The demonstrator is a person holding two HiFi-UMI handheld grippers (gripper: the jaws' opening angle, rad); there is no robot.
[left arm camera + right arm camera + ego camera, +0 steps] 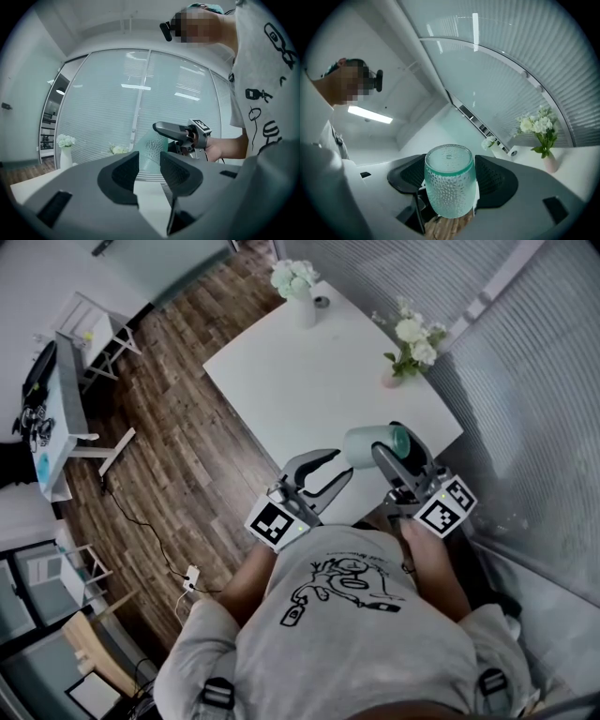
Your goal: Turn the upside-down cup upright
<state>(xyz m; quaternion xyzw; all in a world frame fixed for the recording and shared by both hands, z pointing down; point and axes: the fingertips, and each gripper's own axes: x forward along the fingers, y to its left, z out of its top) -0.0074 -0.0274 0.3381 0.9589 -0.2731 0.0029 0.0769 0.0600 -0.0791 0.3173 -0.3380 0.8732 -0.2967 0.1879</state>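
A teal dimpled glass cup (368, 446) lies on its side in the air above the near edge of the white table (309, 381). My right gripper (386, 450) is shut on it. In the right gripper view the cup (450, 187) fills the gap between the two dark pads, with its closed base turned away from the camera. My left gripper (336, 467) hovers just left of the cup, open and empty. In the left gripper view its jaws (149, 161) stand slightly apart, and beyond them I see the cup (153, 149) and the right gripper (180, 133).
A white vase of white flowers (300, 292) and a small round thing (322, 302) stand at the table's far corner. A pink vase with flowers (405, 351) is at the right edge, by the blinded glass wall. Wooden floor lies to the left.
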